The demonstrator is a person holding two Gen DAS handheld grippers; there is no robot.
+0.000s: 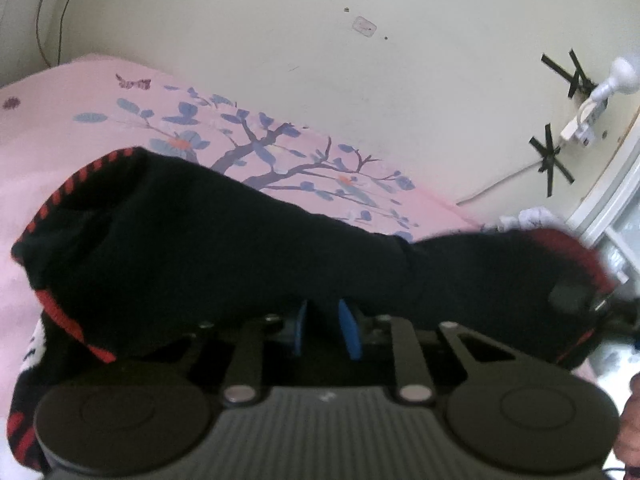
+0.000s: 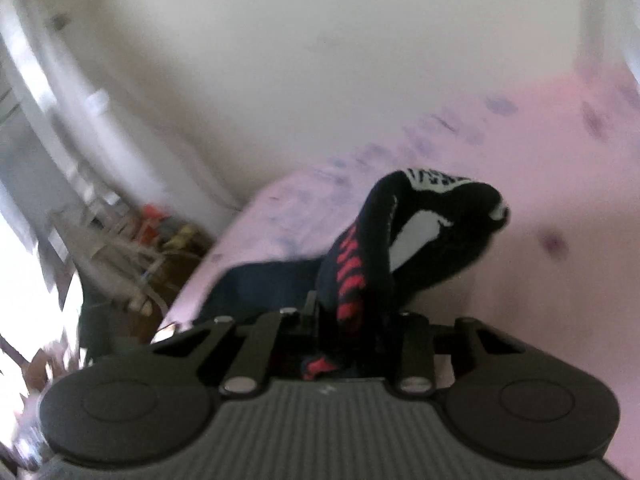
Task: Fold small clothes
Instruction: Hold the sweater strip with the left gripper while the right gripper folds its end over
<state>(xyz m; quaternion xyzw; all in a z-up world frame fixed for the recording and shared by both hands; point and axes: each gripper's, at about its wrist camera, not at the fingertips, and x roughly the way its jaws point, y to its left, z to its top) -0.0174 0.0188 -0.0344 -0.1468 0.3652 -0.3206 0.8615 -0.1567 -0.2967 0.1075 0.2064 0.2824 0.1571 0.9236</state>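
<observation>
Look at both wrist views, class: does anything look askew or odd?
Yes. The black garment with red trim is not flat on the pink floral sheet: it hangs bunched and twisted between the left gripper and the right gripper. The right wrist view is blurred.

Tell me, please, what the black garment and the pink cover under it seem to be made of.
The black garment looks like soft knitted fabric, matte: ribbed red-and-black trim runs along its edge. The pink cover looks like thin woven cloth, smooth, with a printed blue-leaved tree; which fibre, I cannot tell.
</observation>
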